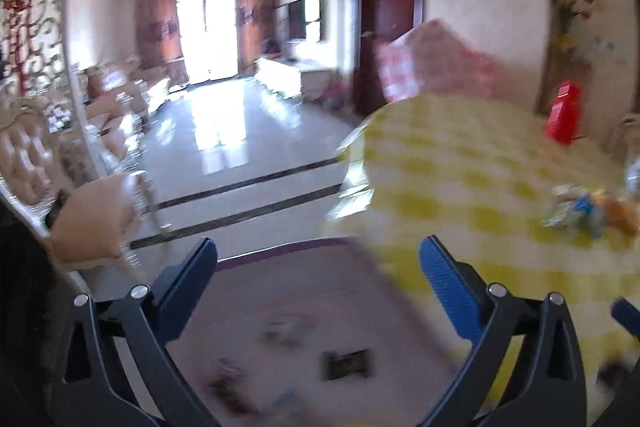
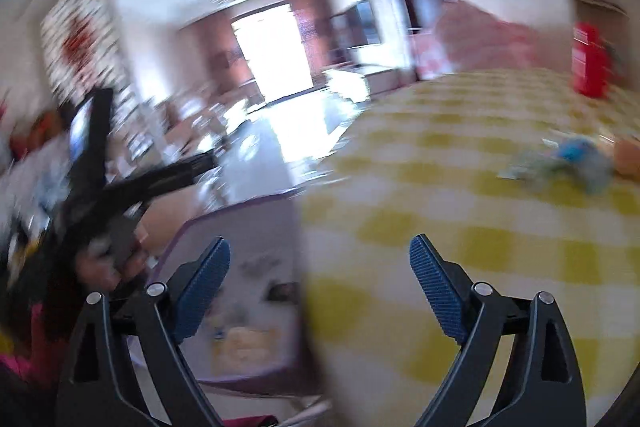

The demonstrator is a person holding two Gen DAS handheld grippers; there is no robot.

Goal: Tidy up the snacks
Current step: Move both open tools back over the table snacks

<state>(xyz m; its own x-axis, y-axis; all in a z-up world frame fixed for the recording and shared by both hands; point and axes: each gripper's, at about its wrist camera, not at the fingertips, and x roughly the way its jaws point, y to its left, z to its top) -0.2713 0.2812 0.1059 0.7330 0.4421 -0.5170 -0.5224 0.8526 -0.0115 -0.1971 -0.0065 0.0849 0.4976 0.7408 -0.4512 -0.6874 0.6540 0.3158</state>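
Yellow-checked table (image 1: pixel 460 163) is carrying the snacks (image 1: pixel 592 207), lying well ahead and right of both tongs. Left gripper (image 1: pixel 320 267) and right gripper (image 2: pixel 320 263) are gaping, empty, over a tray (image 1: pixel 280 307); reaching for snacks seems next.

No text, brand or number can be read in either view; motion blur smears everything. The red box (image 1: pixel 563 113) at the far right of the surface carries a pale label, and the packets in the tray (image 1: pixel 280 307) at the bottom show dark printed patches, all illegible.
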